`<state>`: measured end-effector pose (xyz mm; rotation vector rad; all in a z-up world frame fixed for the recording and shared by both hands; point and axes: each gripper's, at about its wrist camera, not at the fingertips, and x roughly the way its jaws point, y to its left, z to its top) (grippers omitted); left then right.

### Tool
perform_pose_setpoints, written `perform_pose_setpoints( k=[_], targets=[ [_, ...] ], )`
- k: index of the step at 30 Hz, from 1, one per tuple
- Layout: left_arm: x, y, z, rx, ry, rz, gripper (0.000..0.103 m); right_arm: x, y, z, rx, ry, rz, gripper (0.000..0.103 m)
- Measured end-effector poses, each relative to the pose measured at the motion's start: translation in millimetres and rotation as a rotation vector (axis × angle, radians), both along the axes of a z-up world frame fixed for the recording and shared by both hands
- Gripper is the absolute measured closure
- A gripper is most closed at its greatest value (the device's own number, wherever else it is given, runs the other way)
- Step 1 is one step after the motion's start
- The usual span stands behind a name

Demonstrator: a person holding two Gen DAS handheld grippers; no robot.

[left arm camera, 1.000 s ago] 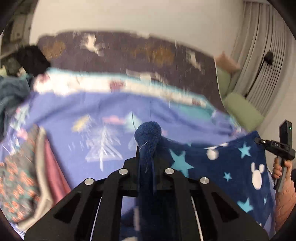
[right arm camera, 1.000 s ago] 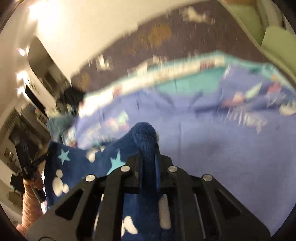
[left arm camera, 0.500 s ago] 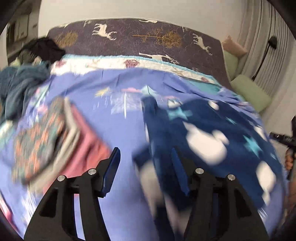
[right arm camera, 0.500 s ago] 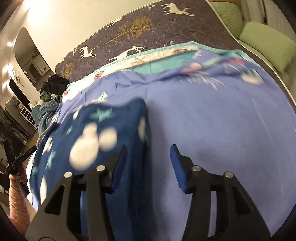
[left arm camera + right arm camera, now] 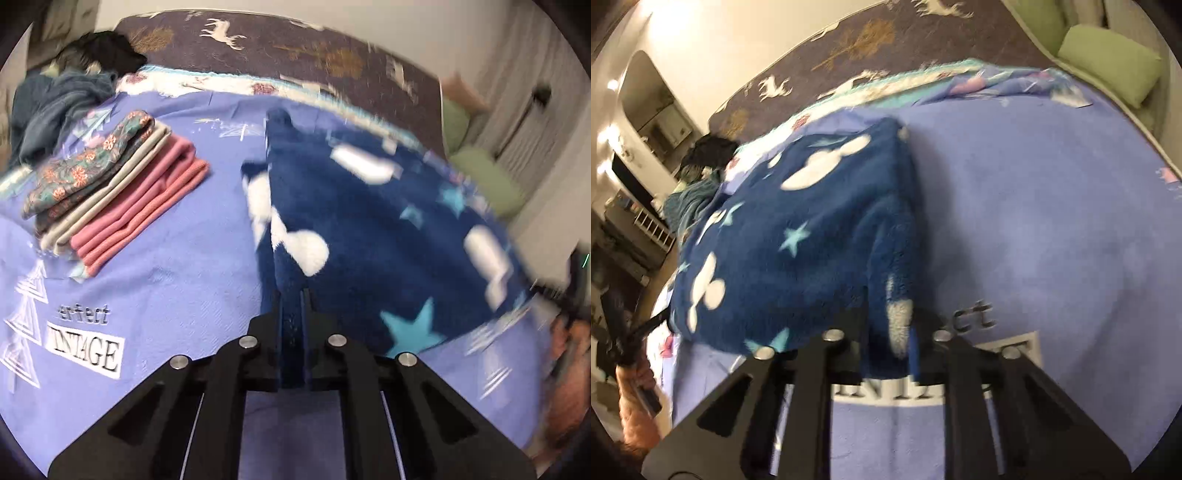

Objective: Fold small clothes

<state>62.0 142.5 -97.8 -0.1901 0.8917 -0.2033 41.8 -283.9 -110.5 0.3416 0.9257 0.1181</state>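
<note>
Bedsheet (image 5: 177, 280) under navy fleece garment (image 5: 376, 236), edge between closing left hand-held gripper (image 5: 293, 314)

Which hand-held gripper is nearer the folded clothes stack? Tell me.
Left. The left hand-held gripper grips the navy fleece at its edge beside the folded clothes stack; the right hand-held gripper grips the fleece's far edge, away from the stack.

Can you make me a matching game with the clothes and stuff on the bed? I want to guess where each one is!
Things:
1. fluffy navy garment with white shapes and stars
2. folded stack of floral, beige and pink clothes
3. green cushion
4. dark rumpled clothes heap

Places:
A. far left corner of the bed
B. off the bed's right side
C. pinched in both grippers
D. flat left of the navy garment

Pairs: 1-C, 2-D, 3-B, 4-A
</note>
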Motion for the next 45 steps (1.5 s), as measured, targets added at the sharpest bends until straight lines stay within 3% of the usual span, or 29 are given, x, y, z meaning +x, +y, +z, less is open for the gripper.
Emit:
perform_pose_setpoints(
  k=[2,3,5,7,9,12,14,16,17,19,20,22,28,32,34,36,39,41,43,44,45],
  targets=[
    [-4,4,-11,-0.034,-0.008,0.012,0.094,0,-9,-17,0.042,0.043,-0.012,0.084],
    [-6,3,-9,-0.016,-0.013,0.008,0.094,-4,-11,-20,0.066,0.042,-0.021,0.082],
    [-10,0,-2,0.033,-0.012,0.014,0.093,-10,-11,-9,0.021,0.023,-0.039,0.067],
    [-11,-5,11,0.090,-0.022,0.016,0.093,-18,-6,7,-0.063,-0.011,-0.063,0.066],
    [-18,-14,35,0.145,-0.088,0.011,0.093,-28,0,26,-0.121,-0.076,-0.065,0.067],
    [-21,-35,70,0.100,-0.195,-0.052,0.091,-29,14,50,-0.099,-0.183,-0.003,0.067],
    [-11,-55,79,0.078,-0.220,-0.087,0.073,-18,30,56,-0.053,-0.219,0.060,0.067],
    [4,-72,67,0.134,-0.200,-0.087,0.061,-7,45,48,-0.055,-0.220,0.095,0.067],
    [20,-80,44,0.194,-0.133,-0.092,0.055,-1,52,37,-0.074,-0.186,0.107,0.069],
    [39,-82,0,0.203,-0.020,-0.082,0.052,19,55,-9,-0.124,-0.018,0.104,0.069],
    [32,-83,-6,0.199,-0.099,-0.071,0.052,15,49,-21,-0.076,-0.047,0.101,0.069],
    [28,-86,-1,0.228,-0.101,-0.068,0.052,9,48,-16,-0.081,-0.059,0.116,0.069],
    [34,-87,5,0.195,-0.054,-0.043,0.053,7,45,-17,-0.060,-0.065,0.133,0.068],
    [36,-90,39,0.109,-0.083,-0.001,0.053,4,36,-12,0.015,-0.078,0.120,0.069],
    [35,-113,61,0.119,-0.142,-0.046,0.053,-2,16,6,0.103,-0.130,0.072,0.069],
    [41,-141,78,0.122,-0.182,-0.122,0.052,-9,0,24,0.127,-0.202,0.034,0.068],
    [60,-191,89,0.041,-0.179,-0.264,0.052,-9,-19,30,0.222,-0.202,0.073,0.073],
    [71,-227,79,0.010,-0.140,-0.364,0.052,-1,-23,3,0.276,-0.094,0.071,0.074],
    [87,-257,49,0.022,-0.049,-0.433,0.052,7,-22,-34,0.282,0.029,0.049,0.080],
    [97,-274,15,0.091,0.032,-0.423,0.052,4,-27,-42,0.327,0.004,0.034,0.080],
    [96,-282,-1,0.143,0.012,-0.403,0.051,2,-30,-41,0.358,0.000,0.037,0.080]
  ],
)
